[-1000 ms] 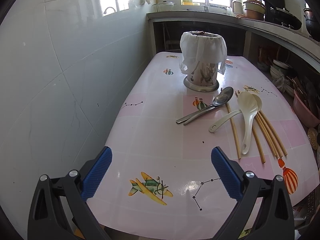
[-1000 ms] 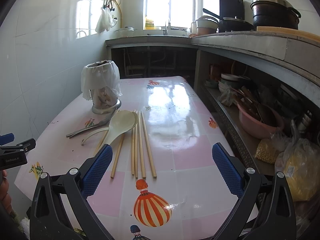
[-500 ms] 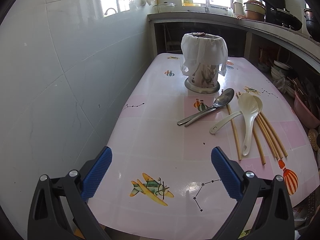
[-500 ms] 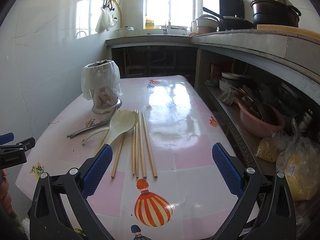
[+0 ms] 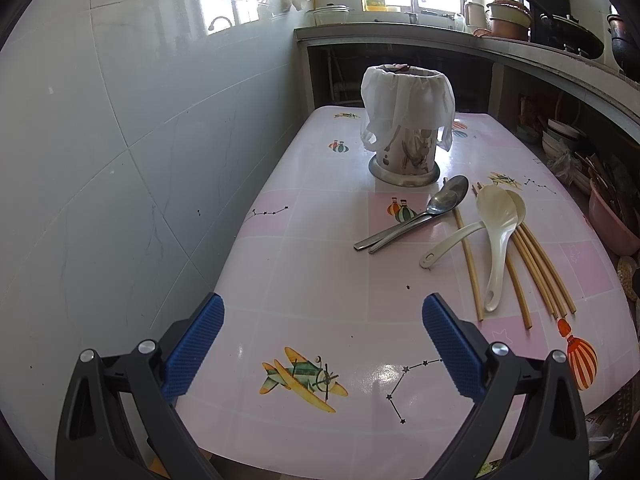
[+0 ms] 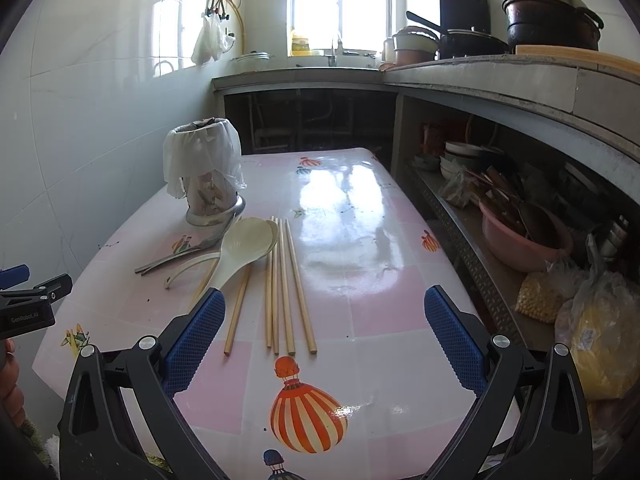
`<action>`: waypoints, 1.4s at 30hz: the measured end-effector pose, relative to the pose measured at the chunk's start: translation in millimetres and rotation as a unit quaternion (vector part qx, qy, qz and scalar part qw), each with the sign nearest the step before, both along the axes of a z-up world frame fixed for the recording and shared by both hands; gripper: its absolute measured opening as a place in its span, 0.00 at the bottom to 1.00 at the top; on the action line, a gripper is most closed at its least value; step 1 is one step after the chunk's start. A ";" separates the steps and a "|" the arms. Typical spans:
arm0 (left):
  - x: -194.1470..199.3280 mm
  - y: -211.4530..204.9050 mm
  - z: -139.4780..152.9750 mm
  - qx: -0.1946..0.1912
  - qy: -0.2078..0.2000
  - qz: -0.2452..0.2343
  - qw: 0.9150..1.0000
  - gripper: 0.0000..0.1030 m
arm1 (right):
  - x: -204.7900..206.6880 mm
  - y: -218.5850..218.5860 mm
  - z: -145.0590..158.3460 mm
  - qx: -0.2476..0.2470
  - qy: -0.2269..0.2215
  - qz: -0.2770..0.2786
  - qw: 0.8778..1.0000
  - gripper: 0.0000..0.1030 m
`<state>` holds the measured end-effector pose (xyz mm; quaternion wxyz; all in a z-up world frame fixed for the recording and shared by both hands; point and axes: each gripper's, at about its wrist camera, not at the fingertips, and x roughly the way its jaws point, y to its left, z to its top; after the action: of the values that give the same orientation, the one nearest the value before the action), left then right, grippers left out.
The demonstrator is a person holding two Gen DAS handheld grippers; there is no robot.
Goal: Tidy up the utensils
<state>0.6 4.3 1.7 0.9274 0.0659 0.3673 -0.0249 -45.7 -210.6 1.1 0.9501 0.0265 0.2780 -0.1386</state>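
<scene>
A utensil holder [image 5: 406, 128] lined with a white plastic bag stands at the far side of the pink table; it also shows in the right wrist view [image 6: 206, 178]. In front of it lie two metal spoons [image 5: 416, 218], two cream plastic ladles [image 5: 496, 232] and several wooden chopsticks [image 5: 536, 268]. In the right wrist view the ladles [image 6: 244, 244] and chopsticks [image 6: 284, 284] lie just ahead. My left gripper [image 5: 322, 350] is open and empty above the table's near edge. My right gripper [image 6: 324, 336] is open and empty over the chopsticks' near ends.
A tiled wall [image 5: 120, 160] runs along the table's left side. A concrete counter with pots [image 6: 552, 28] stands to the right, with a shelf below holding a pink basin [image 6: 520, 240], bowls and bags. The left gripper [image 6: 28, 300] shows at the right view's left edge.
Both grippers have drifted slightly forward toward the utensils. Nothing on the table has moved.
</scene>
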 end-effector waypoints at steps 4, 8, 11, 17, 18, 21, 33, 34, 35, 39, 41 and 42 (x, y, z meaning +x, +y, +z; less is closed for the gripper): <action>0.9 -0.4 -0.4 0.001 0.000 0.000 1.000 0.95 | 1.6 1.1 -3.8 0.015 0.011 0.008 1.000 0.92; 1.5 -1.3 -1.1 0.002 0.001 0.001 1.000 0.95 | 4.3 5.2 -10.7 0.029 0.030 0.018 0.999 0.92; 1.6 -1.4 -1.1 0.002 0.001 0.001 1.000 0.95 | 6.4 5.7 -16.5 0.041 0.046 0.023 0.998 0.92; 1.7 -0.8 -2.2 0.001 0.002 0.002 1.000 0.95 | 8.2 7.1 -20.6 0.056 0.060 0.026 0.996 0.92; 1.8 -0.8 -2.3 0.001 0.002 0.002 1.000 0.95 | 8.7 7.2 -20.7 0.056 0.061 0.026 0.996 0.92; 1.6 -0.8 -2.3 0.001 0.002 0.002 1.000 0.95 | 8.7 6.3 -21.1 0.059 0.063 0.026 0.996 0.92; 2.0 -1.2 -2.7 0.002 0.002 0.002 1.000 0.95 | 8.5 5.9 -22.1 0.058 0.066 0.026 0.996 0.92; 2.0 -1.2 -2.7 0.002 0.002 0.002 1.000 0.95 | 8.4 5.8 -22.1 0.058 0.066 0.026 0.996 0.92; 2.0 -1.2 -2.7 0.002 0.002 0.002 1.000 0.95 | 9.1 5.9 -22.1 0.059 0.066 0.026 0.996 0.92; 2.0 -1.3 -2.7 0.002 0.003 0.002 1.000 0.95 | 9.2 5.7 -22.0 0.059 0.066 0.026 0.996 0.92; 2.0 -1.1 -2.7 0.002 0.002 0.002 1.000 0.95 | 9.1 5.6 -21.8 0.058 0.066 0.025 0.996 0.92; 2.0 -1.2 -2.6 0.002 0.002 0.001 1.000 0.95 | 9.0 5.5 -21.6 0.057 0.065 0.025 0.996 0.92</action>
<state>2.7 3.1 -0.9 0.9265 0.0670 0.3695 -0.0231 -36.6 -205.1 -20.5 0.9302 0.0651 0.3471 -0.1003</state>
